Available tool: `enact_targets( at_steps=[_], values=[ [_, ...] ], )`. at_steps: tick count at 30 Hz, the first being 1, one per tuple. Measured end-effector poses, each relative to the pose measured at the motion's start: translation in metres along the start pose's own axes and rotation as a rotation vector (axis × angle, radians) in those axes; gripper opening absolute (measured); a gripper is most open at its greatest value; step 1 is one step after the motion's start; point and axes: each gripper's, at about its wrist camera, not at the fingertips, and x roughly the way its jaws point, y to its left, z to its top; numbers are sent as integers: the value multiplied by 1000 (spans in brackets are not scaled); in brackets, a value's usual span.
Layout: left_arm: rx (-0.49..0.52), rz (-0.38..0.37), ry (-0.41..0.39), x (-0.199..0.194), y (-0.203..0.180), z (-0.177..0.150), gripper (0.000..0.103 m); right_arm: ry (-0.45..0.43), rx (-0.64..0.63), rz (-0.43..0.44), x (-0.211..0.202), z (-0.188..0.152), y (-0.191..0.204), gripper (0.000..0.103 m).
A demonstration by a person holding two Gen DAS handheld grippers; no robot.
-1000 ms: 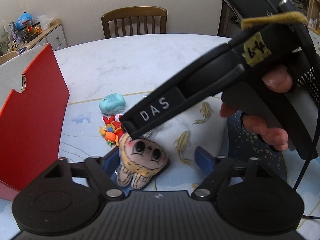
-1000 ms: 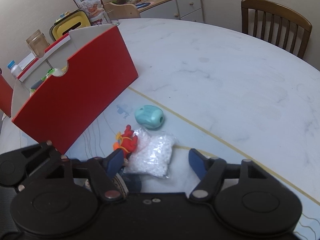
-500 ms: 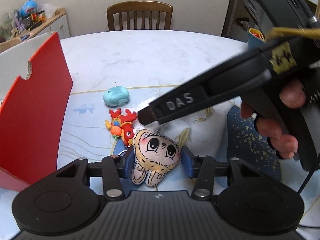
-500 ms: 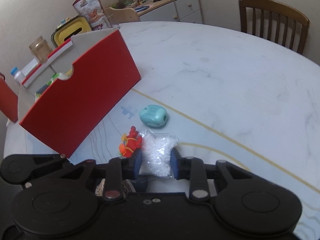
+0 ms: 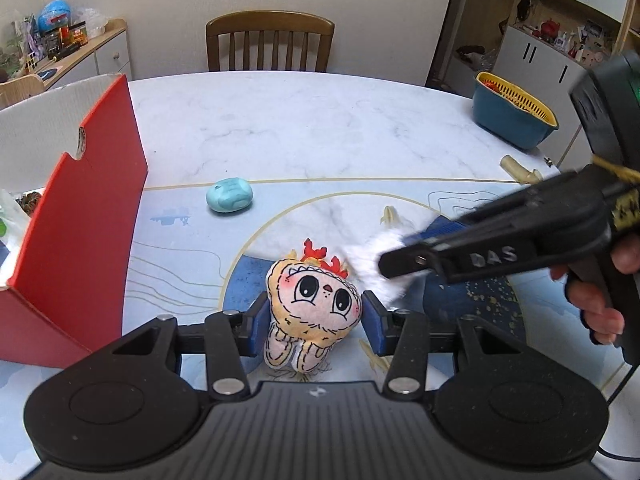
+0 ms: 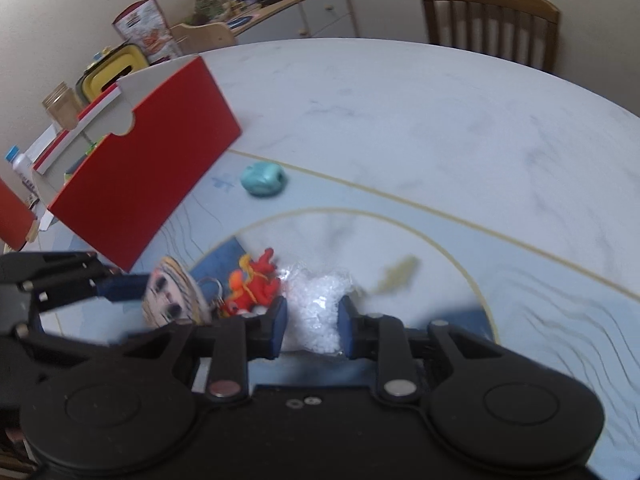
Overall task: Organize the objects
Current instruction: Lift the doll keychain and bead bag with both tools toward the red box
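My left gripper is shut on a round-faced plush doll, held above the table; the doll also shows in the right wrist view. My right gripper is shut on a clear bag of white beads, lifted off the table; the bag shows blurred in the left wrist view. A red lobster toy lies on the mat beside the bag. A teal oval object lies farther back. An open red box stands at the left.
A blue and yellow colander basket sits at the table's far right edge, with a pale object near it. A wooden chair stands behind the table. A cabinet with clutter is along the wall.
Both grippers shut on their objects and lifted them. The left gripper rose with the doll; the right gripper drew back to the right with the bead bag.
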Motion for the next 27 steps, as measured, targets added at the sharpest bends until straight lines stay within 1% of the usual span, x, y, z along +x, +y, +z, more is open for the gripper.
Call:
enact_targets(
  at_steps=[2, 6, 12, 16, 21, 27],
  values=[
    [-1, -4, -3, -5, 0, 1, 46, -9, 13, -22, -8, -8, -3, 25],
    [-10, -16, -8, -17, 1, 4, 46, -26, 48, -36, -27, -19, -5, 24],
    [-31, -26, -20, -38, 7, 17, 46, -65, 55, -37, -56, -19, 12, 23],
    [-42, -28, -47, -56, 16, 26, 46, -102, 24, -25, -73, -9, 34, 23],
    [-56, -11, -63, -76, 33, 35, 46, -133, -2, -18, -81, 8, 59, 23],
    [-97, 15, -77, -98, 71, 44, 46, -165, -29, -9, -82, 31, 92, 24]
  ],
)
